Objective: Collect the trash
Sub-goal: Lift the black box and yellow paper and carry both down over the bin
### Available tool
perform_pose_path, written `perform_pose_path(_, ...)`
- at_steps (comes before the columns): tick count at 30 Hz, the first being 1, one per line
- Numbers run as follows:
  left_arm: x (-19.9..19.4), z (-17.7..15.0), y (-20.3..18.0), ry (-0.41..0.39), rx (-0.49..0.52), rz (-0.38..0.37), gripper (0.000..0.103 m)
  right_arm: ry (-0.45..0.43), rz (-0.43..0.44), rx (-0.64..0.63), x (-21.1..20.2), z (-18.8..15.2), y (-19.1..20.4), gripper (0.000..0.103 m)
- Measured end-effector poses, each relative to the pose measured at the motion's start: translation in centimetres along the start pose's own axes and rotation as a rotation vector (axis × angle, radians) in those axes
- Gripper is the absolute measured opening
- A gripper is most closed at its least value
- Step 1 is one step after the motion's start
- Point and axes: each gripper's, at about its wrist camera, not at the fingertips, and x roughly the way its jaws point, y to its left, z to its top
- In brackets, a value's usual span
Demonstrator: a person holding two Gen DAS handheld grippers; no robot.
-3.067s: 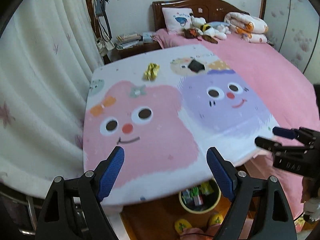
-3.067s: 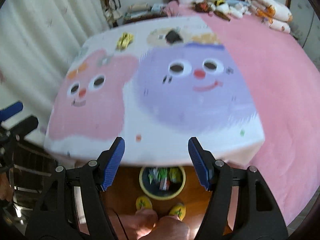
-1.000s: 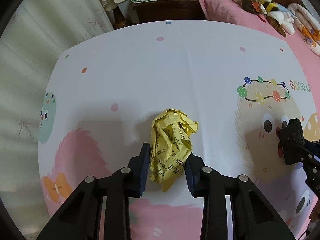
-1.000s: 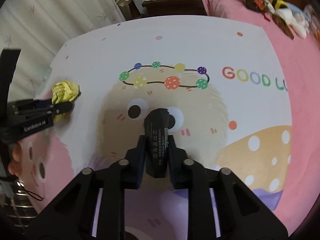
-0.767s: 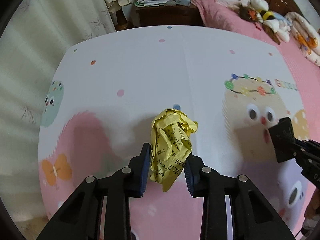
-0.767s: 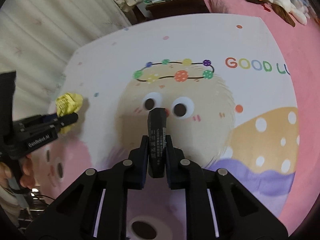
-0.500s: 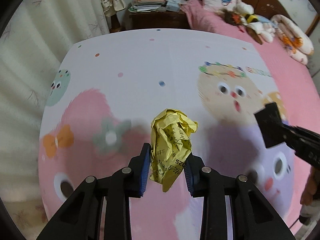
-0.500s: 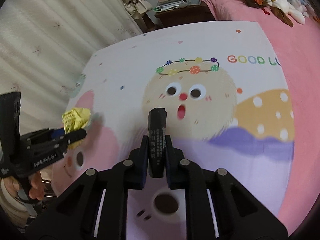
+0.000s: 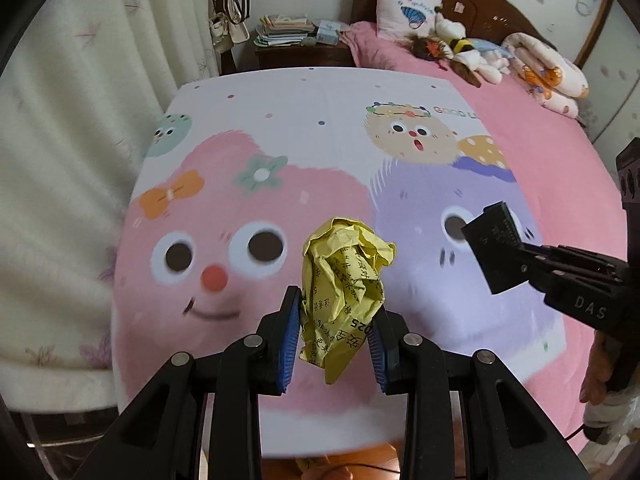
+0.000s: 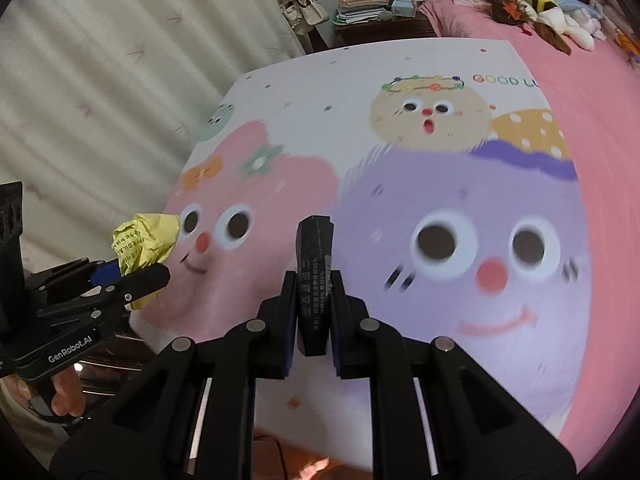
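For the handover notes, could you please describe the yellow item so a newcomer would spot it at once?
Start at the cartoon blanket over the pink bed. Just above its pink face, the left tool holds a crumpled yellow paper ball with black printed characters. The right tool's item is flat and black instead.

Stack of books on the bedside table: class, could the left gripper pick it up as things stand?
Probably not. The left gripper is shut on the crumpled yellow paper, so it has no free grip, and the stack of books lies far across the cartoon sheet.
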Motion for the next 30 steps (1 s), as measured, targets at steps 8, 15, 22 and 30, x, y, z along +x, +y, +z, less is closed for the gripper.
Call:
perform_pose_path(8,-5.6,-8.9,4.8,-0.033,0.086,-0.03,0.03,-0.039,-0.067,-0.006,-2.6,-8.8,8.1,0.011)
perform_pose_path(15,-6.7,-15.8,6.9,0.024,0.144,-0.057,0.03,-0.022,-0.12,0.026,-2.9,-15.8,12.3,0.011)
perform_pose_path(22,-6.1,-19.5,6.8,0.074,0.147,-0.084,0.03,0.046,-0.164,0.052,-2.5,-20.1,12.5,0.011)
perform_pose_path(30,-2.9,-23.1,3.9,0.149,0.161,-0.068,0.03,0.136,-0.173,0.097,0.0,-24.6,9.9,0.012)
